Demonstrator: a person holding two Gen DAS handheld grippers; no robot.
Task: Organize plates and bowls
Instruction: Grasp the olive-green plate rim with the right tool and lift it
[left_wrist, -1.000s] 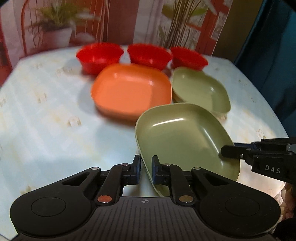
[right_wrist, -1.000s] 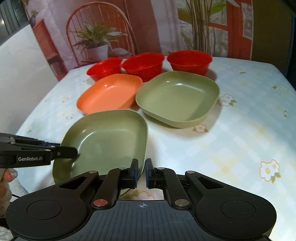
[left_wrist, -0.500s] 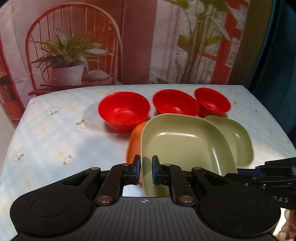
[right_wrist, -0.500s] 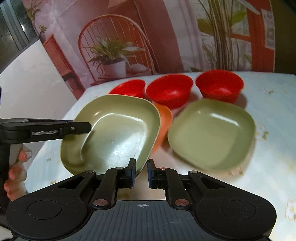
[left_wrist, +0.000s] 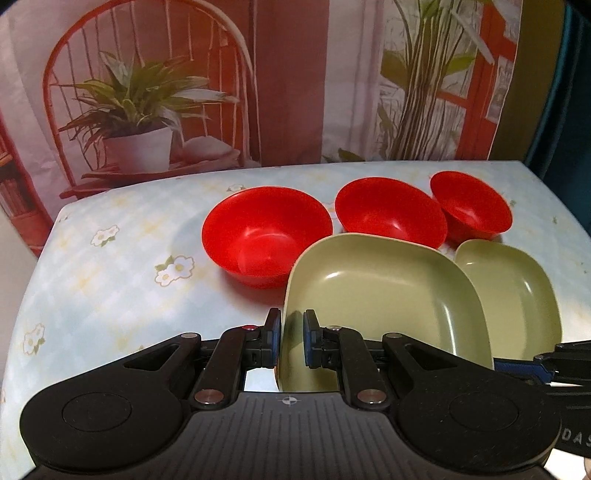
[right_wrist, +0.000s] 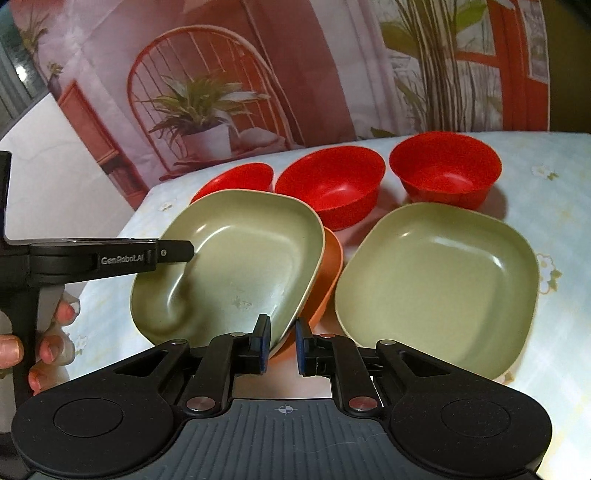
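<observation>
Both grippers are shut on one olive green plate (left_wrist: 384, 295), lifted off the table. My left gripper (left_wrist: 291, 343) pinches its near left rim. My right gripper (right_wrist: 280, 349) pinches the near right rim of the same plate (right_wrist: 236, 266); it also shows at the left wrist view's right edge (left_wrist: 532, 365). The held plate hangs over an orange plate (right_wrist: 330, 273), mostly hidden under it. A second green plate (right_wrist: 439, 284) lies on the table to the right (left_wrist: 517, 299). Three red bowls (left_wrist: 266, 236) (left_wrist: 391, 214) (left_wrist: 471, 206) stand in a row behind.
The table has a pale floral cloth (left_wrist: 110, 277). A printed backdrop (left_wrist: 155, 92) with a chair and plants hangs behind the far edge. The left gripper's arm (right_wrist: 110, 256) and the hand holding it show at the right wrist view's left.
Both grippers raised the green plate from the near table and carried it forward over the orange plate, which is now mostly covered.
</observation>
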